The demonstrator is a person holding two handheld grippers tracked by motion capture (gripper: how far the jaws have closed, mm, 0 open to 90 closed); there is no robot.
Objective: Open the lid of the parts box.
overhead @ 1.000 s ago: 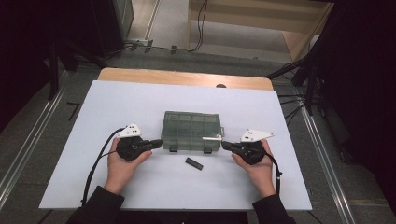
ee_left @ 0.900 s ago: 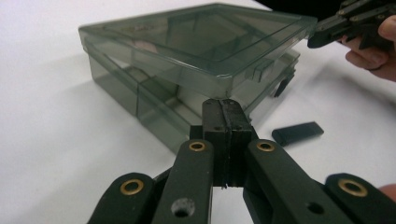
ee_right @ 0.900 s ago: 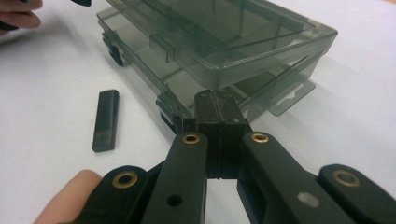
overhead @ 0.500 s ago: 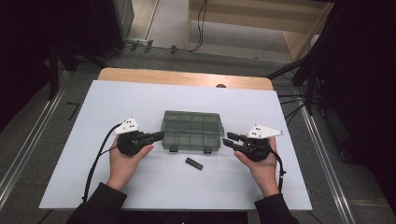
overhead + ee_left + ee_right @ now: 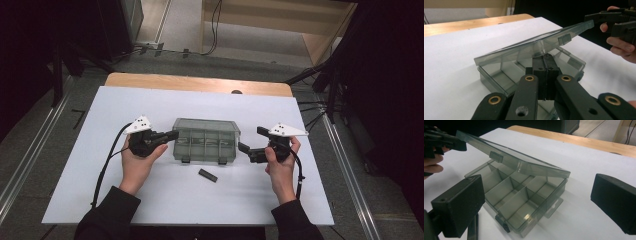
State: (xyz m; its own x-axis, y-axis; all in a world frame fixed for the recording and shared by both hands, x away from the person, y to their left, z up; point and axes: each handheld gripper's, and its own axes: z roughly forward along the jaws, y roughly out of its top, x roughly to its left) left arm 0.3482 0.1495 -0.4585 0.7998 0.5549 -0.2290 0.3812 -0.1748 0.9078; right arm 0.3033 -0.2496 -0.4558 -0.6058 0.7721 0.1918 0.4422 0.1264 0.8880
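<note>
Working over a white-sheeted bench (image 5: 300, 200) with a strip of bare wood at its far edge and dark floor and cables all around. Keeping the smoky compartment box (image 5: 205, 147) at mid-bench, long axis running left to right, so that each short end is facing one hand. Propping its lid (image 5: 534, 46) partway up, hinged along the far long side, front edge and latch tab lifting clear of the empty compartments.

Holding the left claw (image 5: 172, 135) fully closed with nothing pinched between its tips, pushing in at the box's left end beneath the raised lid; looking, in the left gripper view, like a wedge carrying the lid rather than a grip on it. Having just been opening the right claw (image 5: 252, 139), now spreading it as wide as it goes, with nothing pressed between its pads, just off the box's right end and pointing back along the long axis. Seeing its tips close to the lid's right corner in the left gripper view, but not telling whether touching.

Judging the next lift to be turning on that: lid edge lying straight ahead of both claws, left nearer and already under it. Leaving a small black piece (image 5: 208, 175) alone on the bench in front of the box.
</note>
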